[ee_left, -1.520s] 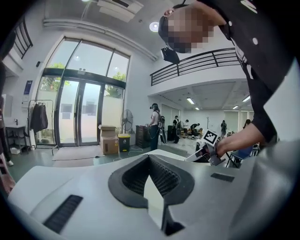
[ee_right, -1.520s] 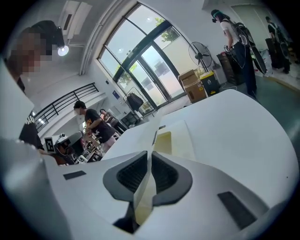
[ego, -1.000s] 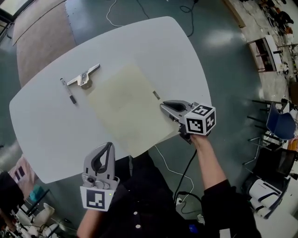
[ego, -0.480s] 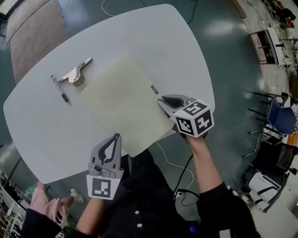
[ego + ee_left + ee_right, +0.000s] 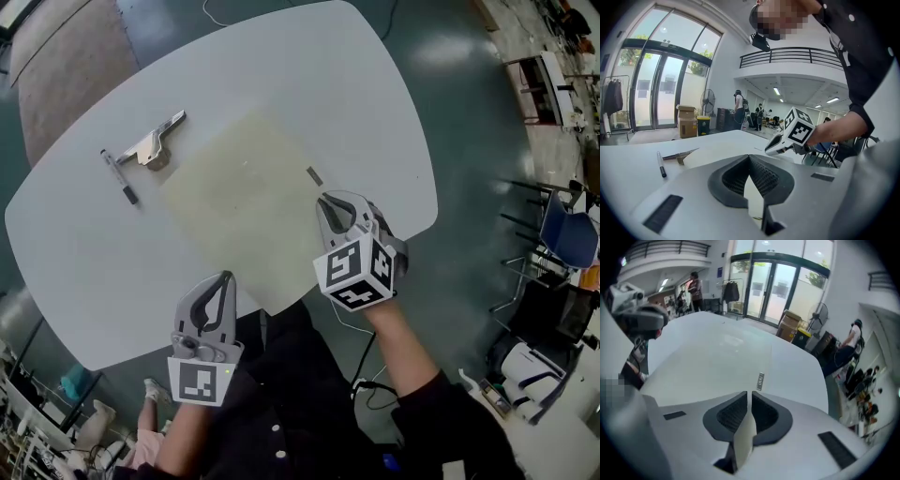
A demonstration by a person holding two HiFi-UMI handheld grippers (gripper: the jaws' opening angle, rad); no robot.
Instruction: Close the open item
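Observation:
A cream folder point(image 5: 244, 202) lies flat and closed on the white table point(image 5: 84, 272), a small label point(image 5: 314, 175) near its right edge. My right gripper point(image 5: 326, 202) rests its tips over that edge, just below the label. Its jaws are closing to a thin slit, and I see nothing between them in the right gripper view point(image 5: 749, 393). The label point(image 5: 760, 380) sits just ahead of the tips. My left gripper point(image 5: 225, 278) hovers at the table's near edge, by the folder's front corner, with its tips together and empty point(image 5: 749, 157).
A black pen point(image 5: 118, 177) and a metal clip bar point(image 5: 155, 145) lie at the table's left, beyond the folder. A cable point(image 5: 361, 352) hangs below the near edge. Chairs point(image 5: 562, 244) and clutter stand on the floor to the right.
My right gripper has drawn back towards me along the folder's right edge, and its marker cube now faces up. The left gripper has shifted only slightly.

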